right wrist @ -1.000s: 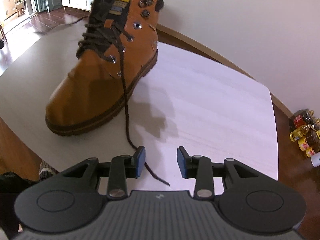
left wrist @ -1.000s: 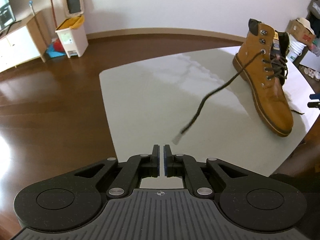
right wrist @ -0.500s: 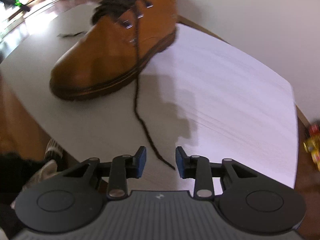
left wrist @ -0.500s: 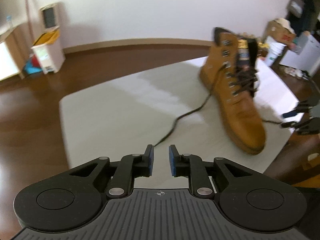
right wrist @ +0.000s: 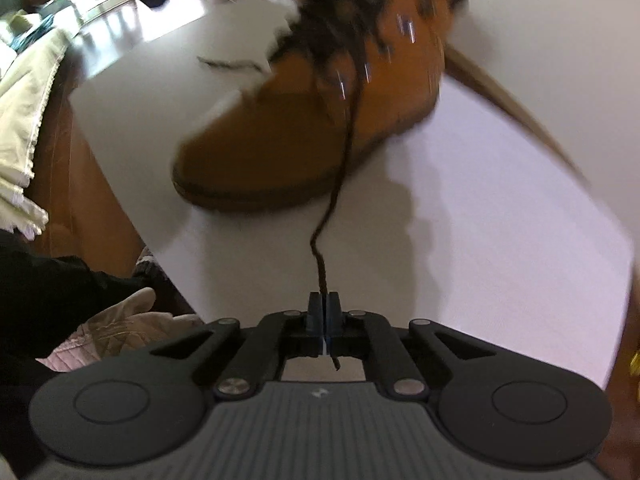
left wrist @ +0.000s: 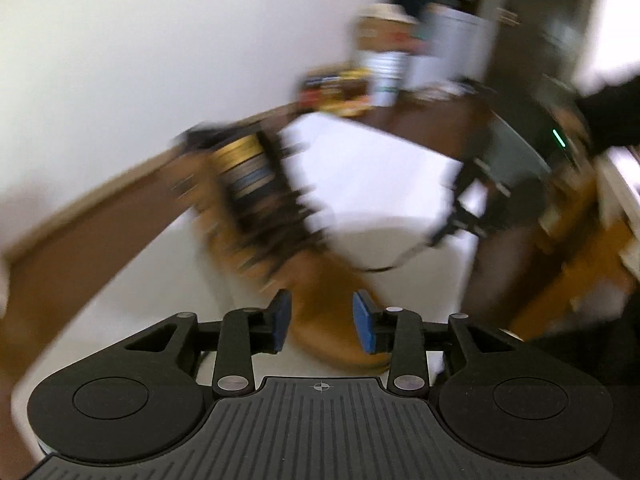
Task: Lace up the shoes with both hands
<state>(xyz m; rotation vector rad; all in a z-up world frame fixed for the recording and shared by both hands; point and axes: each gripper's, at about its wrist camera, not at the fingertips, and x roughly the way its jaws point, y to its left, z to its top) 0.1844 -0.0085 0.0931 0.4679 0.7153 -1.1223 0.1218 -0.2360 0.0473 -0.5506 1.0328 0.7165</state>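
Right gripper (right wrist: 323,304) is clamping the dark lace (right wrist: 340,168) of the tan boot (right wrist: 280,152) — left gripper (left wrist: 322,322), jaws opening and empty, is needing the other lace end (right wrist: 228,64) next.

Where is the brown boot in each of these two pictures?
Left wrist view: the boot is blurred, centre-left, its toe showing between the open fingers, not gripped.
Right wrist view: the boot sits upper centre on the table, its lace running down into the shut fingers.
Shared landmark: the white table, also in the left view.
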